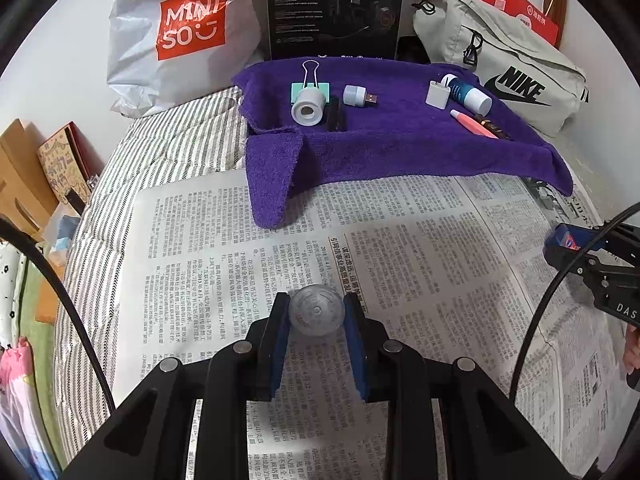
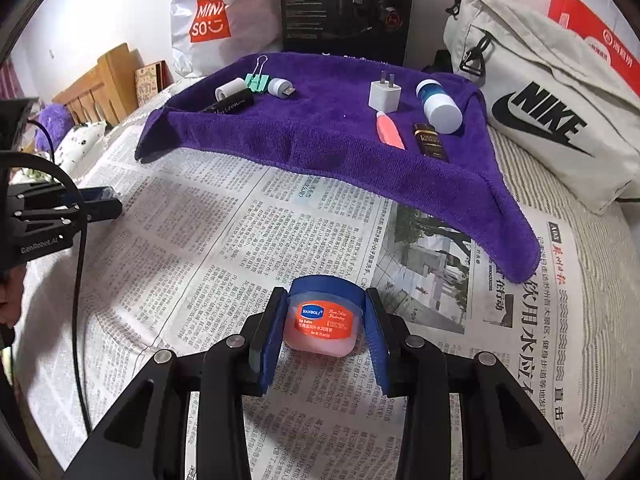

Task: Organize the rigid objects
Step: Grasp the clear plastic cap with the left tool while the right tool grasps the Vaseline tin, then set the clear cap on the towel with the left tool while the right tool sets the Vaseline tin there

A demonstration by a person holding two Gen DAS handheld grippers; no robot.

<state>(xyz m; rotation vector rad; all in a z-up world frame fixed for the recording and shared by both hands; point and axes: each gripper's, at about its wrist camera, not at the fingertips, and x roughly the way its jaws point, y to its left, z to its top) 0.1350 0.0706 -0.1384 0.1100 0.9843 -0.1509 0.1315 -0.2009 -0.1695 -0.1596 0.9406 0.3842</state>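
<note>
- Newspaper (image 1: 400,240) covers the striped bed, and at its far edge lies the purple towel (image 1: 392,148), where sorted items already sit in two clusters.
- On the towel's left we see a white roll (image 1: 307,109), a green binder clip (image 1: 310,88) and a small USB light (image 1: 358,96); on its right a white charger plug (image 2: 385,95), a blue-and-white bottle (image 2: 438,106), a pink tube (image 2: 390,130) and a dark little box (image 2: 430,140).
- Our left tool (image 1: 316,312) is narrowed onto a grey ball (image 1: 316,311), pads pressing both its sides just above the newspaper.
- Our right tool (image 2: 323,320) clamps a lip balm jar (image 2: 322,316) with a blue lid, pads squeezing its flanks so the label faces us.
- We judge both items are gripped low and centred for carrying to the towel, each probably joining the cluster on its own side.
</note>
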